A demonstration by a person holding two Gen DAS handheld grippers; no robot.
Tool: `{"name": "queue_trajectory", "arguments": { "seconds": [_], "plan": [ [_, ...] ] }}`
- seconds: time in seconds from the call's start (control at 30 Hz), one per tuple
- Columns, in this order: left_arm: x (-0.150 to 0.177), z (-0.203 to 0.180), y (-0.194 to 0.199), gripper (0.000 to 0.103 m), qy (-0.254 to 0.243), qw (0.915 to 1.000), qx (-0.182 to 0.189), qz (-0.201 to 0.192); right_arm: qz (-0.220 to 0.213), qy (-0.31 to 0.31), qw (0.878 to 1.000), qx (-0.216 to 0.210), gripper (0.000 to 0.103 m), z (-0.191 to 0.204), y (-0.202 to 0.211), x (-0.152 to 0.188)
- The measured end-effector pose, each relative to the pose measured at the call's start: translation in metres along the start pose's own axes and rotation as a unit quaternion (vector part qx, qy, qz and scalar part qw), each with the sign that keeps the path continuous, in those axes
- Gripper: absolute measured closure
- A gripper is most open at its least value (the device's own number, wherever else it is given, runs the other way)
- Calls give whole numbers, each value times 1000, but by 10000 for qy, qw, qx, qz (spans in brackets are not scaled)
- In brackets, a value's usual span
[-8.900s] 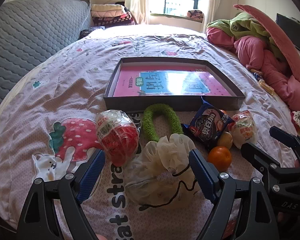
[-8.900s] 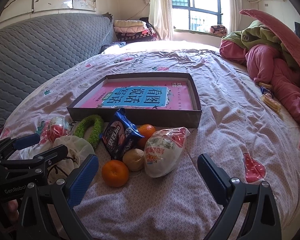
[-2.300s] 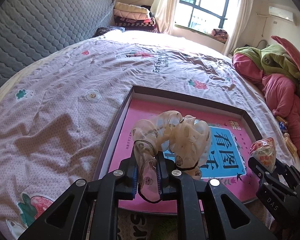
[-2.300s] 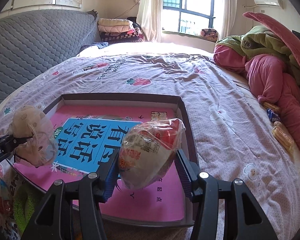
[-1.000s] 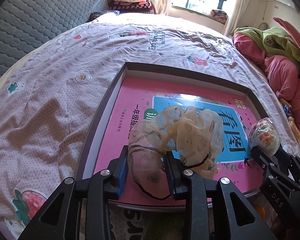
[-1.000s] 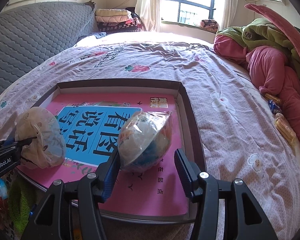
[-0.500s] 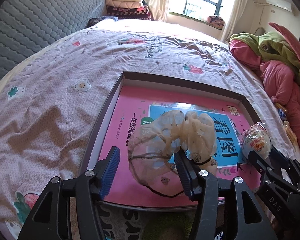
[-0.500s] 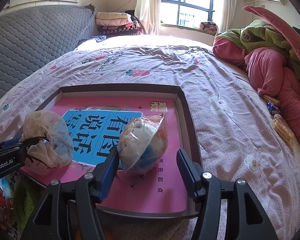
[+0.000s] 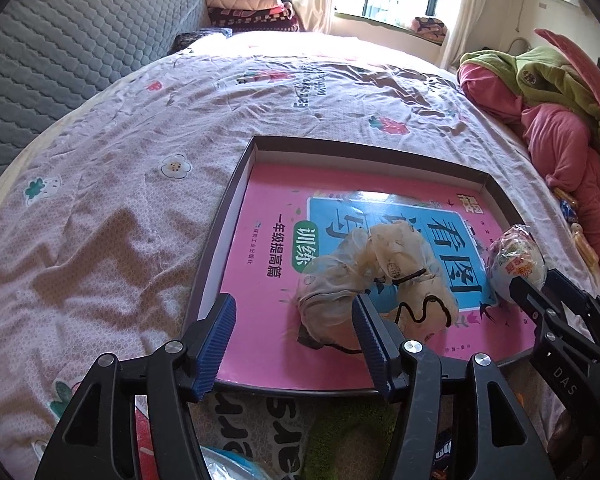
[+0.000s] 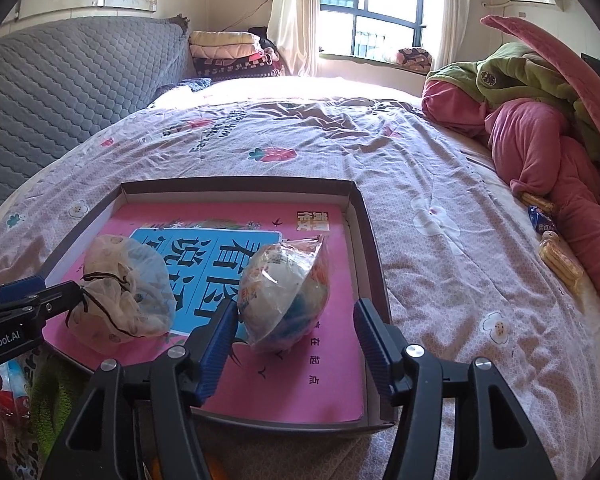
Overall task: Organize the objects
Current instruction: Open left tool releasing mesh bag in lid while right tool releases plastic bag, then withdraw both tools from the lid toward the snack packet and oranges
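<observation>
A dark shallow tray (image 9: pixel 228 216) with a pink book inside lies on the bed. A beige mesh bag (image 9: pixel 380 276) with a black drawstring rests on the book. My left gripper (image 9: pixel 294 336) has its jaws opening, and only the bag's near-left edge is between the blue pads, untouched. A clear-wrapped round packet (image 10: pixel 284 300) stands on the book at the tray's (image 10: pixel 364 240) right side. My right gripper (image 10: pixel 294 340) is open around it, the left pad close against the wrap and the right pad well clear. The left view shows this packet (image 9: pixel 516 256) ahead of the right gripper (image 9: pixel 540 300).
A green fuzzy ring (image 10: pixel 56 392) and a red-and-white packet (image 10: pixel 0 392) lie on the bedspread in front of the tray. Pink and green bedding (image 10: pixel 540 120) is heaped at the right, with small snack packets (image 10: pixel 556 256) beside it. A grey quilted headboard (image 9: pixel 60 40) lines the left.
My left jaws have spread and let go of the mesh bag, which now lies on the book. My right jaws have widened off the packet, now resting in the tray.
</observation>
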State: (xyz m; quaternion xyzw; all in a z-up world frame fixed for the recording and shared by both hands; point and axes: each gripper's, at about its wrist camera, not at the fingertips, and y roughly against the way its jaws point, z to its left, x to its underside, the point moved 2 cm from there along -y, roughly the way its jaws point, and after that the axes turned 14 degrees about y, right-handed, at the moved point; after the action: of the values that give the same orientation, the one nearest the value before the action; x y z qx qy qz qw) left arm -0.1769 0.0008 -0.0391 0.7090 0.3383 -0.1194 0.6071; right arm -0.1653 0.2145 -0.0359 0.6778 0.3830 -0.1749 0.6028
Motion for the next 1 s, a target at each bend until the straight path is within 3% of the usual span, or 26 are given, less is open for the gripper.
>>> {"name": "queue_trajectory", "arguments": {
  "seconds": [0.43,1.0],
  "plan": [
    [-8,12,31,36,259,9967,593,-485,-213,-104,9997,39,39,-6,14,-2],
    [3,23,53,34,177,9947,670,-765,-709,-119,9974,-103,34,3,52,-5]
  ]
}}
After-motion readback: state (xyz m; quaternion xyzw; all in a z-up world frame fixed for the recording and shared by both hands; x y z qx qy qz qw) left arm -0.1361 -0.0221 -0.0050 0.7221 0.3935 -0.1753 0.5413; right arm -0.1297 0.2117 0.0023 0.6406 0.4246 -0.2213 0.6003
